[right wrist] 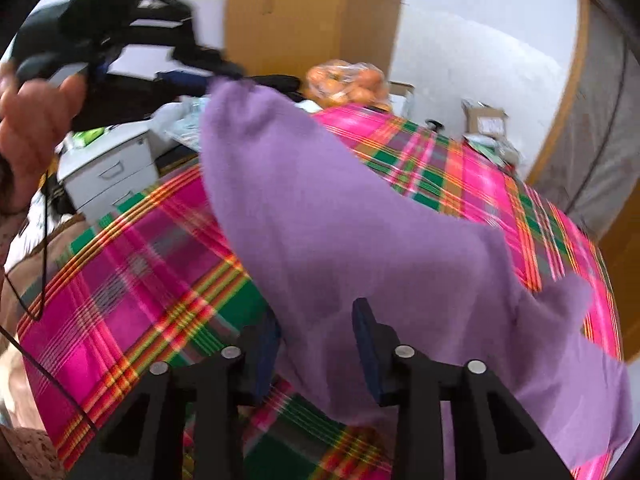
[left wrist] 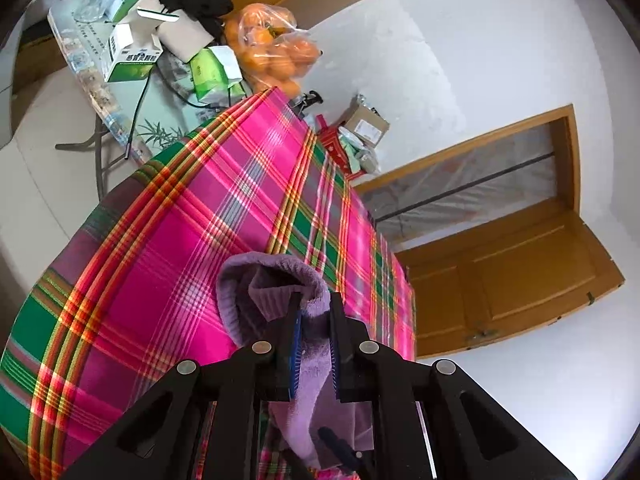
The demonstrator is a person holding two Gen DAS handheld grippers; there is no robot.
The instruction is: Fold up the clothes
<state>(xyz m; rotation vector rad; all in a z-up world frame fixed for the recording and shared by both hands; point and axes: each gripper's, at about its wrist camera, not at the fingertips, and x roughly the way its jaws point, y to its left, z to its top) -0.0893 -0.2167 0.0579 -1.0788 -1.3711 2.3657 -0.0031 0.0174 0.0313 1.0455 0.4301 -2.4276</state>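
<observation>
A purple knitted garment [left wrist: 260, 280] hangs from my left gripper [left wrist: 316, 300], which is shut on a bunched fold of it above the pink and green plaid tablecloth [left wrist: 180, 220]. In the right wrist view the same garment [right wrist: 340, 220] stretches from the left gripper [right wrist: 224, 74], raised at the upper left in a person's hand [right wrist: 32, 120], down across the plaid cloth [right wrist: 140, 272] to my right gripper [right wrist: 318, 316]. The right gripper's jaws stand apart with purple fabric lying between them and covering the left finger's tip. The pads do not visibly press on it.
At the table's far end lie a bag of oranges [left wrist: 272, 48], green and white boxes [left wrist: 128, 56] and a cardboard box [left wrist: 366, 124]. A wooden door [left wrist: 500, 280] stands to the right. A white drawer cabinet [right wrist: 108, 168] is beyond the left edge.
</observation>
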